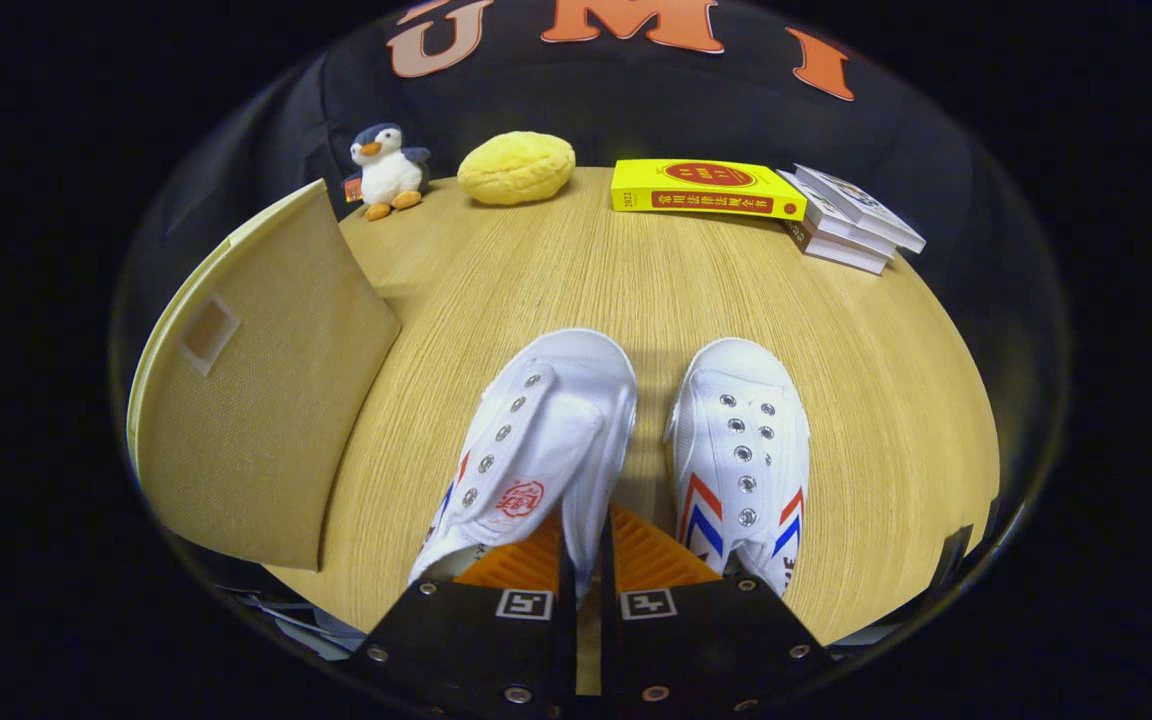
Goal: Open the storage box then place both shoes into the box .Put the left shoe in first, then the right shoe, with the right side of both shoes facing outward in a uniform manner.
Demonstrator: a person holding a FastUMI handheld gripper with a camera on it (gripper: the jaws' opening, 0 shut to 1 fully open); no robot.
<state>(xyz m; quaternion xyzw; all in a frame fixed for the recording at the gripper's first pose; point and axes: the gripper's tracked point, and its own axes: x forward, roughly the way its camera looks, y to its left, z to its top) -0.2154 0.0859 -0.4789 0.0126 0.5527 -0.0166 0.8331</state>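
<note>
Gripper [586,570] jaws clenched on left shoe [536,440] side wall; right shoe [741,450] just beside.

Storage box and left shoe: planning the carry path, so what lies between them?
Gripper view: only bare wooden table between storage box and left shoe.

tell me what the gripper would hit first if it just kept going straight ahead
Little free way: the gripper is already shut on the left shoe, pinching its side wall. Pushing on would likely drive that shoe along the table toward the yellow book.

Left shoe [536,440] beside right shoe [741,460], storage box [256,390] further left
</note>
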